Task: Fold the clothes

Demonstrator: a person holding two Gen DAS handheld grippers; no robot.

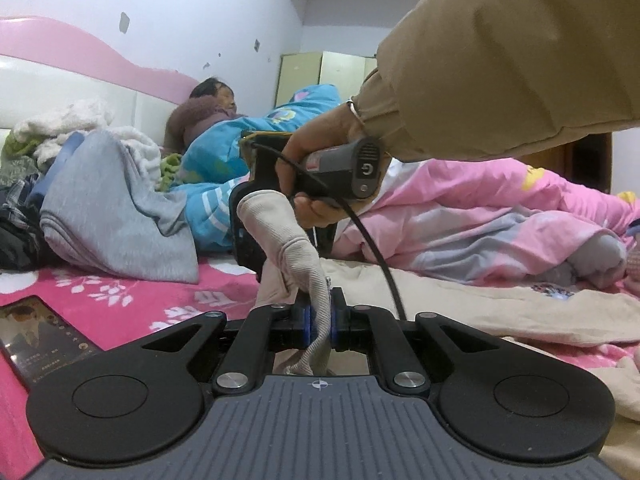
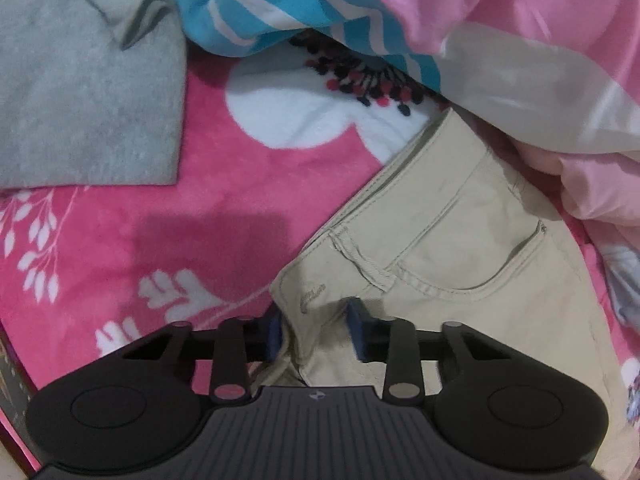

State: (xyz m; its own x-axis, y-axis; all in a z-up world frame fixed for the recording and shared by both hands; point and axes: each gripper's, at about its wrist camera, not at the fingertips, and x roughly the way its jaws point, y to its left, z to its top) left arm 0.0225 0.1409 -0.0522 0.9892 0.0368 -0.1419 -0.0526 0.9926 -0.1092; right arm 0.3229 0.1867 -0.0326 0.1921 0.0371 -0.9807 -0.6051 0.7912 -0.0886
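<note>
My left gripper pinches the beige trousers' hem; my right gripper points down, jaws narrow around the waistband at six o'clock.

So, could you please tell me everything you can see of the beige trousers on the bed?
The beige trousers look like cotton twill, with a stitched waistband, a belt loop, a curved front pocket and a small embroidered mark. They lie mostly flat on the pink floral blanket, partly under the pink quilt. The left tool is shut on a lifted strip of them; the right tool straddles the waistband corner.
</note>
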